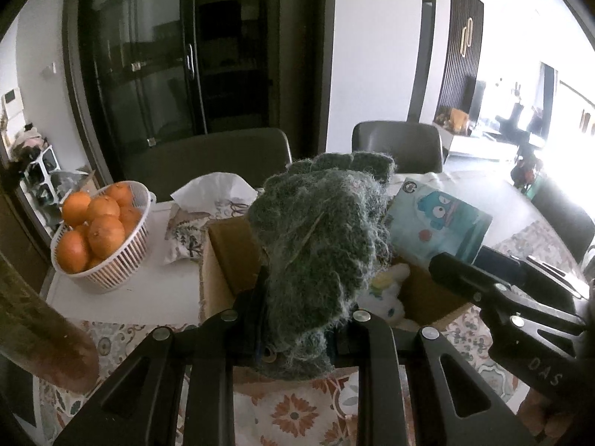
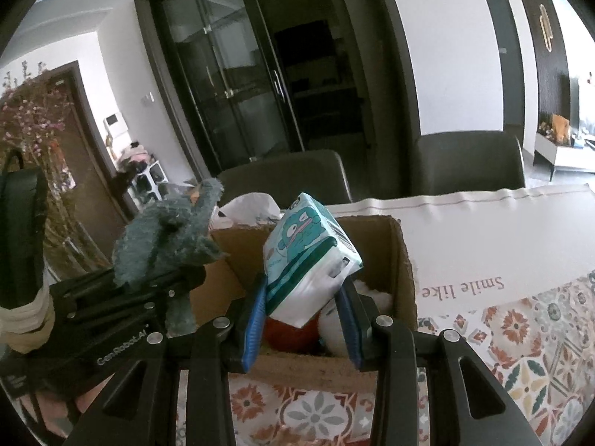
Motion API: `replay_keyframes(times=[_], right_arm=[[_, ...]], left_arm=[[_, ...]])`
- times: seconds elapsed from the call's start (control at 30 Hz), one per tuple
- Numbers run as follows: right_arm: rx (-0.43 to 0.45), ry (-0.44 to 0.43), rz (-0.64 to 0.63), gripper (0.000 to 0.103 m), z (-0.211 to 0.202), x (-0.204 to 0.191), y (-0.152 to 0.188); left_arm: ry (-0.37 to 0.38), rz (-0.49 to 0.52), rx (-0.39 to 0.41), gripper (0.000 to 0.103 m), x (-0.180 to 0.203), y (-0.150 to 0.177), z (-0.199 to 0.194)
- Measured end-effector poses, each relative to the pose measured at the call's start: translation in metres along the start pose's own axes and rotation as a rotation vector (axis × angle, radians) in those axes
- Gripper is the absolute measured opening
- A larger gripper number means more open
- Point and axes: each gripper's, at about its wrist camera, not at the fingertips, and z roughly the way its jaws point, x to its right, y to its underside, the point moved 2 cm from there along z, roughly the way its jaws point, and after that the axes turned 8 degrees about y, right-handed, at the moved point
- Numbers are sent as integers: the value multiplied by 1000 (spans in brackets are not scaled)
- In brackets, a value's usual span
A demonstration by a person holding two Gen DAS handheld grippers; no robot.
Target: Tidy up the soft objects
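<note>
My left gripper is shut on a fuzzy grey-green knitted cloth and holds it above the near-left edge of an open cardboard box. My right gripper is shut on a teal cartoon tissue pack, tilted above the box. The pack also shows in the left wrist view, and the cloth in the right wrist view. A white plush toy lies inside the box, and in the right wrist view a red object and white soft items lie there too.
A white basket of oranges and a floral tissue pouch stand left of the box on the patterned tablecloth. Two dark chairs stand behind the table. A dried flower bunch is at the left.
</note>
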Motion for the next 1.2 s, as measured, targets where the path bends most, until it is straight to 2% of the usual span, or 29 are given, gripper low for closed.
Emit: replay_keyframes(times=[0.37, 0.53, 0.6, 0.63, 0.77, 1.2], right_arm=[[-72, 15, 0, 38, 38, 9, 1], [-106, 21, -15, 42, 49, 10, 3], [-125, 27, -20, 48, 54, 11, 3], [-142, 27, -18, 55, 56, 12, 3], [-138, 35, -5, 59, 54, 16, 2], [-79, 89, -4, 59, 8, 25, -6]], left_arm=[[-27, 22, -109, 28, -4, -1, 44], [-53, 45, -157, 39, -4, 3, 56], [-56, 41, -175, 54, -5, 5, 58], [-59, 42, -178, 55, -4, 6, 58], [-79, 57, -174, 70, 0, 5, 54], [-55, 54, -120, 78, 19, 10, 3]])
